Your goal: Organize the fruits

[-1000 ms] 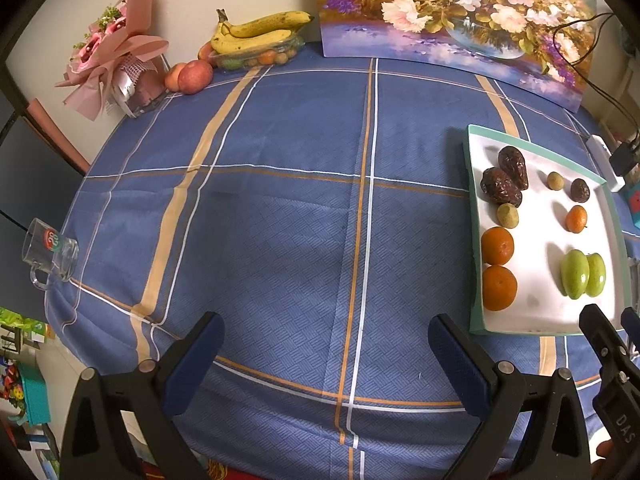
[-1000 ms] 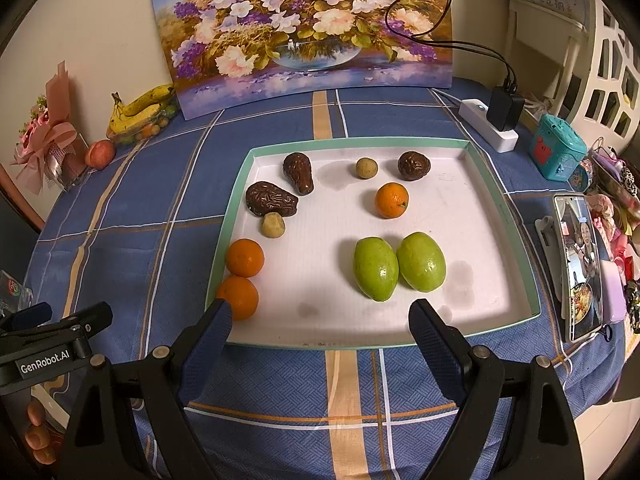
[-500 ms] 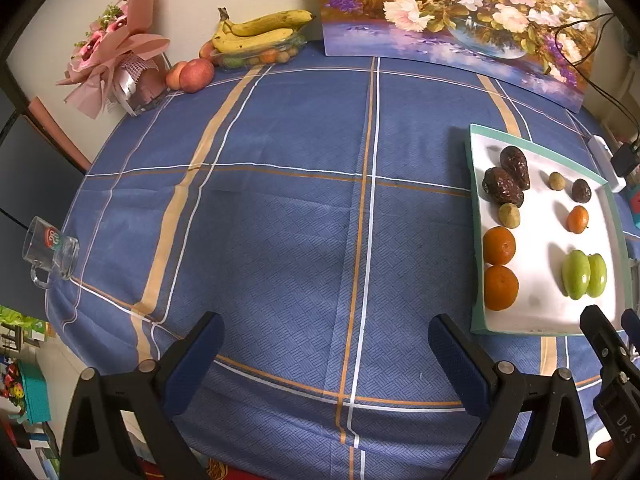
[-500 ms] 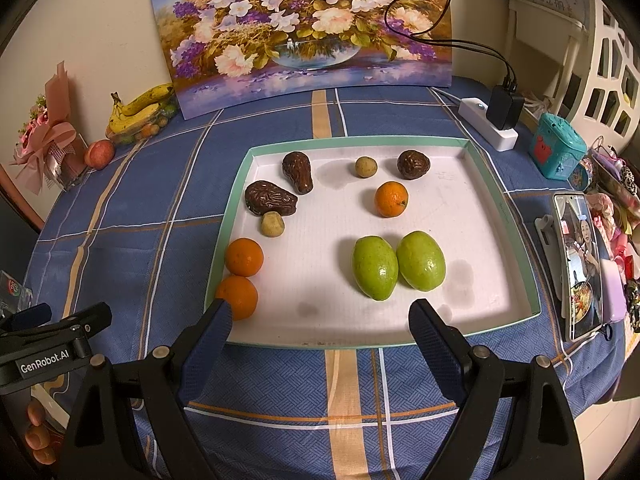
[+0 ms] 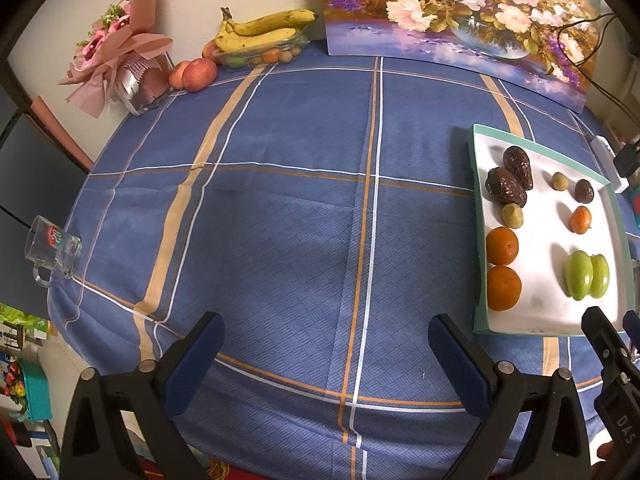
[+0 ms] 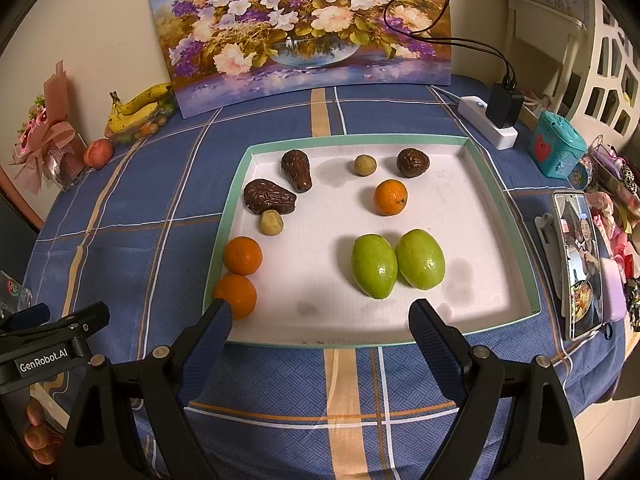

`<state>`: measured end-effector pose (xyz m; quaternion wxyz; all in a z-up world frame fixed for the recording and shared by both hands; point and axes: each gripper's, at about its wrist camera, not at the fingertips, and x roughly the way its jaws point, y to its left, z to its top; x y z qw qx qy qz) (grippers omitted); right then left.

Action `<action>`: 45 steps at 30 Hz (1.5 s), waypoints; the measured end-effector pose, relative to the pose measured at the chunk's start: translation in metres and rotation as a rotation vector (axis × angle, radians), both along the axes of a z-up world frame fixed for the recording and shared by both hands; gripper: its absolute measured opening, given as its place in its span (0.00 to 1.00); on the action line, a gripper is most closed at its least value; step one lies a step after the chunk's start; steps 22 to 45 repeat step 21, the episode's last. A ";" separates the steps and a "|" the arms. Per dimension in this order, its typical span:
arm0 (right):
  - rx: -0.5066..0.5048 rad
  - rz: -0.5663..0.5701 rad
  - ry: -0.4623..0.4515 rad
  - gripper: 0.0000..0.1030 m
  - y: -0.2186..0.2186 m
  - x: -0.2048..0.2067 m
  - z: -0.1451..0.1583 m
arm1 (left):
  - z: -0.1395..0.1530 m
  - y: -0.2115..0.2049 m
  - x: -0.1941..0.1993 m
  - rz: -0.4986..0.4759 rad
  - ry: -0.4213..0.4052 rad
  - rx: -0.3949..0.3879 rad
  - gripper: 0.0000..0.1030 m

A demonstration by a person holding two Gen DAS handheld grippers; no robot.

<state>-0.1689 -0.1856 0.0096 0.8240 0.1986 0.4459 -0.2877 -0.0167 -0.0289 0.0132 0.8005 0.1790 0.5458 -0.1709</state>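
A white tray with a teal rim (image 6: 496,184) (image 5: 478,216) lies on the blue checked tablecloth. On it sit two green fruits (image 6: 396,266) (image 5: 586,274), two oranges (image 6: 242,256) (image 5: 502,246) at its left edge, a small orange (image 6: 390,197), three dark brown fruits (image 6: 270,196) and two small tan ones (image 6: 271,222). My right gripper (image 6: 320,330) hangs open over the tray's near edge, nothing between its fingers. My left gripper (image 5: 324,346) stands open above bare cloth, left of the tray.
Bananas (image 5: 264,32) over a dish of small fruit, two peaches (image 5: 194,74) and a pink bouquet (image 5: 120,64) stand at the back left. A glass mug (image 5: 52,246) sits at the left edge. A flower painting (image 6: 304,28), power strip (image 6: 490,120), teal box (image 6: 556,146) and phone (image 6: 580,264) line the right.
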 end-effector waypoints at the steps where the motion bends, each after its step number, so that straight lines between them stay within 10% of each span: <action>1: 0.000 0.000 0.000 0.88 0.000 0.000 0.000 | 0.000 0.000 0.000 0.000 0.000 0.001 1.00; 45: 0.002 0.003 0.006 0.88 0.000 0.002 0.000 | 0.000 0.001 -0.001 0.026 -0.004 0.015 1.00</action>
